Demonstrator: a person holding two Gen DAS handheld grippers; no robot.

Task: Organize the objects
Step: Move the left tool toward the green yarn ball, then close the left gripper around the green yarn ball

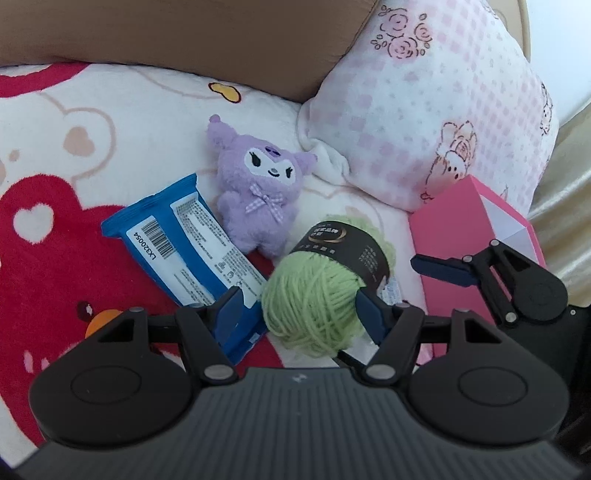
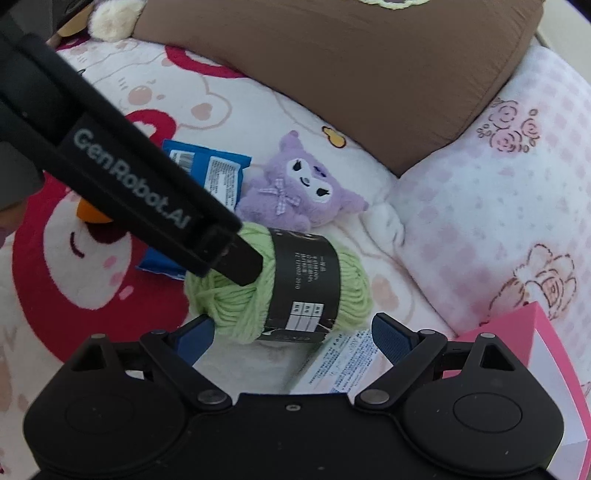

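L gripper [image 1: 301, 306] down over the green yarn ball [image 1: 314, 310]: the ball sits between the blue pads, R pad [image 1: 369, 314] against the yarn, L pad [image 1: 231, 310] over the blue packet [image 1: 184, 243] edge; can't tell if it truly pinches. R gripper [image 2: 293, 336] spread wide, nothing between the pads, just short of the yarn; a white printed leaflet [image 2: 340, 362] lies under it. Pink box [image 1: 476, 229] just R of the yarn, R gripper hovering beside it. Yarn wears a black paper band [image 2: 303, 284], lies on the red/white bear blanket [image 1: 55, 155]. Blue packet touches the yarn on its L. Purple plush [image 1: 258, 184] just behind both. Further back: pink check pillow [image 1: 424, 110], brown cushion [image 1: 184, 33].
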